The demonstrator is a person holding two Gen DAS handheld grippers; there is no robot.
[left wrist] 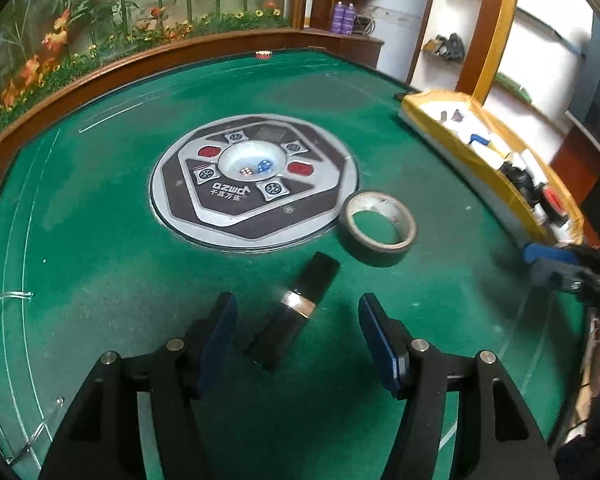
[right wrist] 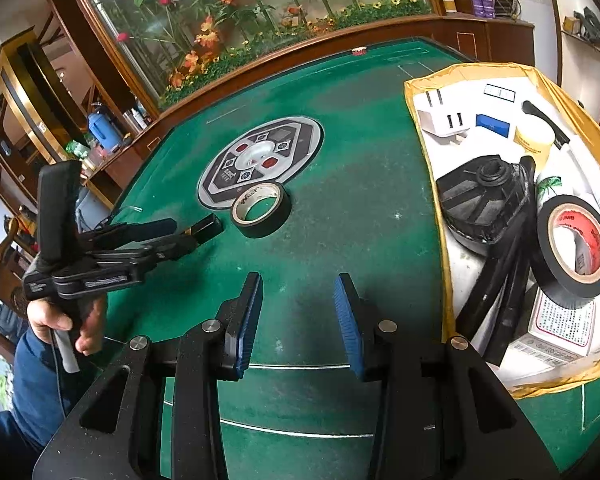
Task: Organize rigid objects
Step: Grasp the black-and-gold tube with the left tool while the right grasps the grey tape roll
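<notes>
Left wrist view: left gripper (left wrist: 298, 312) hovering with jaws parted around slim black rectangular lighter with a metal band (left wrist: 296, 308), pads not touching it, lighter lying on green felt mahjong table (left wrist: 100, 260). Just beyond, black tape roll with pale core (left wrist: 377, 228), flat on felt. Right wrist view: right gripper (right wrist: 298, 318) parted, nothing between jaws, beside yellow-rimmed white tray (right wrist: 424, 128) of assorted items.
</notes>
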